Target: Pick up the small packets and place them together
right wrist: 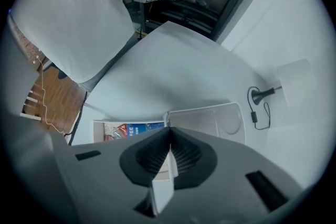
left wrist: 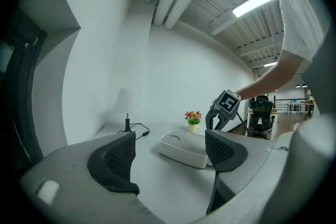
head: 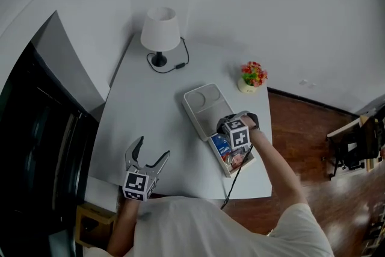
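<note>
Your right gripper [head: 232, 129] points straight down over the end of the white tray [head: 201, 106] that meets the open box [head: 239, 168], so its jaw tips stand just above the border between the two. In the right gripper view its jaws [right wrist: 169, 139] are pressed fully together, and a thin white packet [right wrist: 160, 191] is pinched edge-on between the pads. I cannot tell whether something is printed on it. The tray itself is empty; it has a round hollow at the end far from the box. The other small packets [head: 227, 150] lie inside the box, which touches the tray on the end nearest to you; a blue one and a reddish one can be made out there, also in the right gripper view [right wrist: 128, 129]. Your left gripper [head: 153, 147] is well apart from the tray, on the long side opposite to the flower pot [head: 252, 75], above the bench [head: 150, 105] near its front edge. Its jaws stand wide apart with nothing between them, and in the left gripper view [left wrist: 170, 152] they point almost level toward the tray [left wrist: 181, 150]. The lamp [head: 160, 30], with its dark cable, stands beyond the tray's far end, near the wall.
</note>
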`<control>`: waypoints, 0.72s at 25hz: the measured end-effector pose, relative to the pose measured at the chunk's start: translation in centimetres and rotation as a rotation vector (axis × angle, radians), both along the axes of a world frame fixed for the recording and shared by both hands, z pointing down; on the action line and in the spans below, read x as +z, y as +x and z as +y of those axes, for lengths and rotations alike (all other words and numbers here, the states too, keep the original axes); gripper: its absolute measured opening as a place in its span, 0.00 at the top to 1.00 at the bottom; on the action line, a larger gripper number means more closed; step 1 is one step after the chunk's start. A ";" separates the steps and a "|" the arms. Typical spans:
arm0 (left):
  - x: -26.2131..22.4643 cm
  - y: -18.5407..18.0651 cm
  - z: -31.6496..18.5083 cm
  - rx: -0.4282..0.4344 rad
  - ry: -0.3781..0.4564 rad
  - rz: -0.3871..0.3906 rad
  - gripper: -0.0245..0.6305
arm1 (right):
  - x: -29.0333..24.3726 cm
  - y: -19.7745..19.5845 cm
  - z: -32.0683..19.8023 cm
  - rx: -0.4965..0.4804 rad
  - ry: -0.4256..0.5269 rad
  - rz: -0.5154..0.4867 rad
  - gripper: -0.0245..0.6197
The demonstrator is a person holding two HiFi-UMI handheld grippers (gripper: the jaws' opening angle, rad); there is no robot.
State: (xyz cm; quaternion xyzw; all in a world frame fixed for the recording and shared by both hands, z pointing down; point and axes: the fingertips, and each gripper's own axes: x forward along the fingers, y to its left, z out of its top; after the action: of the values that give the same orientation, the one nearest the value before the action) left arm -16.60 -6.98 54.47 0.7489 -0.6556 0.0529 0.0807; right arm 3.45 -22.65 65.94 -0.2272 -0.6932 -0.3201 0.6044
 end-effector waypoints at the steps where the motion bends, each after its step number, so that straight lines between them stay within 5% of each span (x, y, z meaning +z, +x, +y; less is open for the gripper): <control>1: 0.0 -0.2 0.1 -0.008 -0.003 -0.005 0.35 | 0.6 -0.3 -0.2 -0.009 -0.003 0.018 0.95; 18: 1.1 -2.9 2.0 -0.115 -0.040 -0.001 0.35 | 6.5 -4.1 -4.4 -0.052 0.015 0.170 0.95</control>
State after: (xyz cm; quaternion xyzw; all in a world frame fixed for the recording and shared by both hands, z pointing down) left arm -19.46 -4.94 55.60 0.7081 -0.6965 0.0617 0.0983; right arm -0.62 -27.10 72.41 -0.2669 -0.6309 -0.3207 0.6542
